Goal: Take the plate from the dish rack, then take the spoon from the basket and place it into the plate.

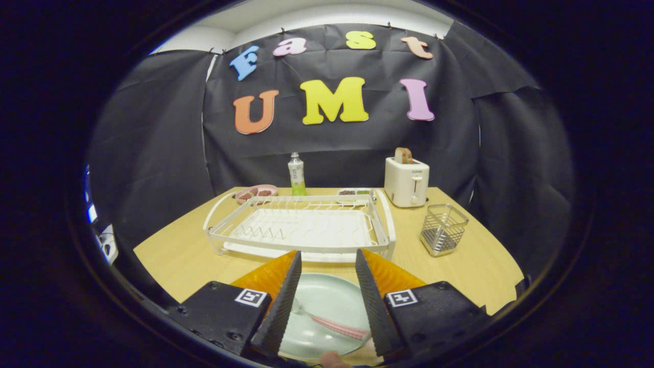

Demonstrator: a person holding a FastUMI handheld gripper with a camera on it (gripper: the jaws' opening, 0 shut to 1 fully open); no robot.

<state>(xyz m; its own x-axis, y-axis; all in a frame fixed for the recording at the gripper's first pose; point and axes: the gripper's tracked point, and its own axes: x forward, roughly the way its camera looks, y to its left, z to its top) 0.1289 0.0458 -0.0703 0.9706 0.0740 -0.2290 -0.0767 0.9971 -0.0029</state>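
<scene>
Hovering over the desk (179, 255), my gripper (327, 276) is released, its fingers spread wide and grasping nothing. Between them lies the plate (319, 301) on the desk, and the spoon (332, 323) rests in it, bowl toward 9 o'clock, striped handle toward 4 o'clock. Going left to right beyond the fingers: a pink bowl (256, 192) at 11 o'clock on the far edge, a bottle (296, 175) beside it, the white dish rack (301, 225) at 12 o'clock just ahead of my fingertips, a toaster (406, 181) with bread in it at 1 o'clock, and the wire basket (443, 229) at 2 o'clock, apart from the rack.
</scene>
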